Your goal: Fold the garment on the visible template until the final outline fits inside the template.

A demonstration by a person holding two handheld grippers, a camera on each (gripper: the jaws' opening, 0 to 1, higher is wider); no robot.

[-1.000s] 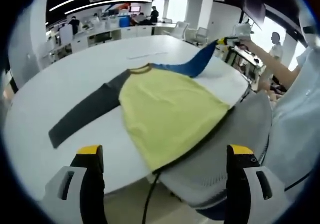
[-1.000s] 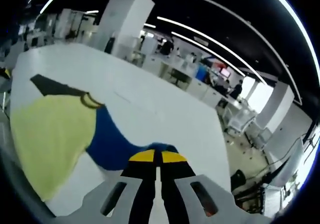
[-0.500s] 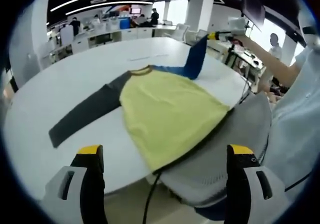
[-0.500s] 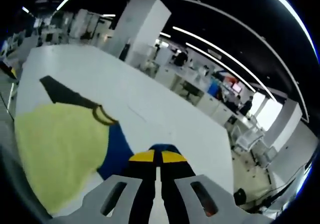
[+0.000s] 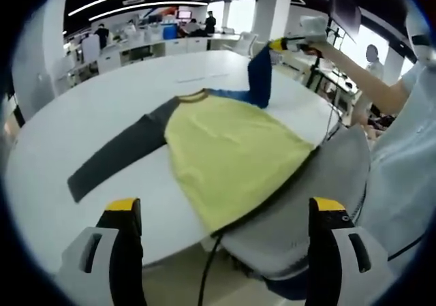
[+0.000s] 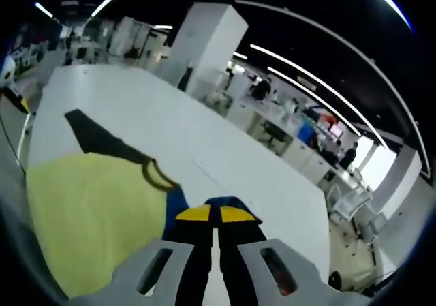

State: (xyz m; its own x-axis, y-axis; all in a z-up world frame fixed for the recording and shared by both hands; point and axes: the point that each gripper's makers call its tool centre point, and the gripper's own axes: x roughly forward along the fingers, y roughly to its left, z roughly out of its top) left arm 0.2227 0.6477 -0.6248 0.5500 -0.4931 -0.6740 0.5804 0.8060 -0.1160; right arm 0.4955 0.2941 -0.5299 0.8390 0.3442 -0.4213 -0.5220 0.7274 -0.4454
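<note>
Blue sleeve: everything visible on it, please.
The blue sleeve is soft knit fabric, joined to the shirt's yellow body by the olive collar. Its cuff end is pinched in the shut right tongs and lifted off the white table, rising near-vertical, while its shoulder end lies flat.

White table (image 5: pixel 102 101), grey chair (image 5: pixel 306 197), pillar (image 6: pixel 211 40)
</note>
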